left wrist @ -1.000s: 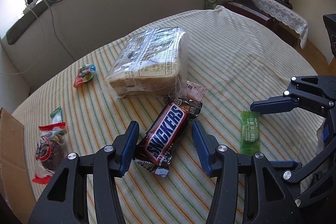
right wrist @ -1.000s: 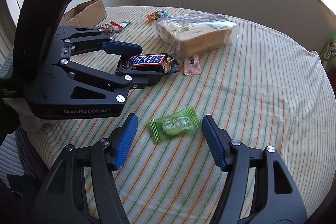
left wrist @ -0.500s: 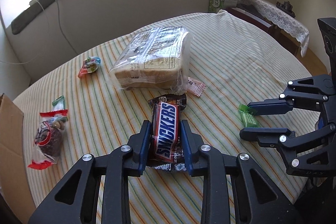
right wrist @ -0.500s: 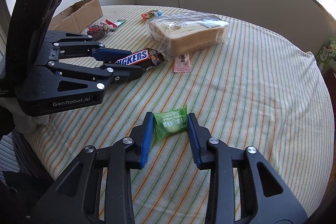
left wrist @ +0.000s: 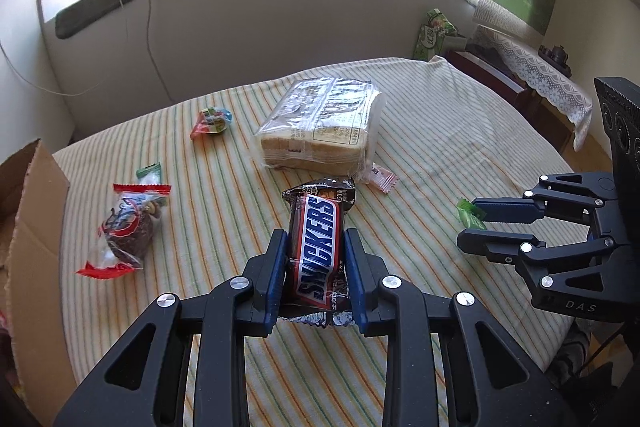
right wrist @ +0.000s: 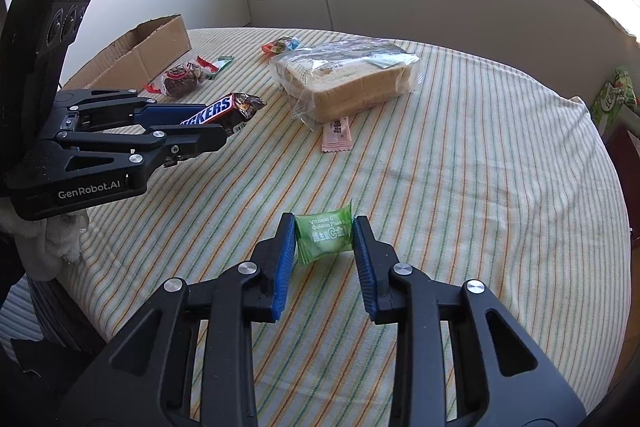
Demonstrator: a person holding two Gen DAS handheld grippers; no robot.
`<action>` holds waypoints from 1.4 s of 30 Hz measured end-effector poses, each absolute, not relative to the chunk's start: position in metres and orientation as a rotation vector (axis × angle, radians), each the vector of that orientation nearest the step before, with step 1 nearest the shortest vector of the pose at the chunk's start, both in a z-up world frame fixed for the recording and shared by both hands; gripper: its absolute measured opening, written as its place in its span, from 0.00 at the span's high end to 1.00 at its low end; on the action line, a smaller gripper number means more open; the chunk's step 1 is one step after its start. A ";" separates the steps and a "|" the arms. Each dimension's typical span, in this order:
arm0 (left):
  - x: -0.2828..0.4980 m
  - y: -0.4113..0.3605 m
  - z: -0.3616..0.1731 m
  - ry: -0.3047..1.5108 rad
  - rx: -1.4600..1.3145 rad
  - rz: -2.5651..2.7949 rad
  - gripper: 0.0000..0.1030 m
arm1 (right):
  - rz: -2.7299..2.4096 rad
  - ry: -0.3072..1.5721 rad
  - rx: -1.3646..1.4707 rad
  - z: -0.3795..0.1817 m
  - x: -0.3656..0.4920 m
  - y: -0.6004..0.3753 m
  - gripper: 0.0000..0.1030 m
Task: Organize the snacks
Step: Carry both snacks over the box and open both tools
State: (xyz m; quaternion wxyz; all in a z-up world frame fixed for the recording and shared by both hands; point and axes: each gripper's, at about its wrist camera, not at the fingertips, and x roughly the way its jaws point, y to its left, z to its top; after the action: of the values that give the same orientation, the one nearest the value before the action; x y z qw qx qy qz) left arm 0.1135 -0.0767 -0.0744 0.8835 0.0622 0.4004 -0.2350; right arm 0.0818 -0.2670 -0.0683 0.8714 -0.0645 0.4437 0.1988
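My left gripper (left wrist: 316, 247) is shut on a Snickers bar (left wrist: 318, 247) and holds it lifted above the striped tablecloth (left wrist: 420, 147); it also shows in the right wrist view (right wrist: 216, 123) at the left, with the bar (right wrist: 212, 111) between its fingers. My right gripper (right wrist: 324, 235) is shut on a green candy packet (right wrist: 325, 239), also raised; it shows in the left wrist view (left wrist: 466, 227) at the right with the candy (left wrist: 468, 217). A cardboard box (right wrist: 140, 55) stands at the table's far left edge.
A wrapped bread loaf (left wrist: 320, 131) lies mid-table, a small pink sachet (right wrist: 337, 135) beside it. A red-ended snack bag (left wrist: 128, 227), a small green-and-white sweet (left wrist: 149, 173) and a colourful candy (left wrist: 211, 121) lie near the box (left wrist: 28, 227).
Both grippers, shut on their snacks half a second ago, have lifted them off the cloth. One second ago both were open around the Snickers bar and green candy.
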 end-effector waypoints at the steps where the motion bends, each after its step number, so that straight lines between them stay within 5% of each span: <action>1: 0.114 -0.075 -0.072 0.829 0.125 -0.483 0.74 | 0.416 0.924 -0.133 -0.066 0.081 -0.267 0.71; 22: 0.095 0.030 -0.023 0.695 0.016 -0.241 0.74 | 0.552 0.803 -0.177 -0.014 0.099 -0.183 0.71; 42: 0.058 0.129 -0.033 0.682 -0.071 0.003 0.74 | 0.734 0.751 -0.201 0.009 0.153 -0.059 0.71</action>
State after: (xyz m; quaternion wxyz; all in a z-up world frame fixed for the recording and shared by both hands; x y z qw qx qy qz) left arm 0.0578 0.1287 -0.0325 0.9419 -0.0347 0.3342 0.0015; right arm 0.1534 -0.0593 0.0088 0.8604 -0.0959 0.3580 0.3499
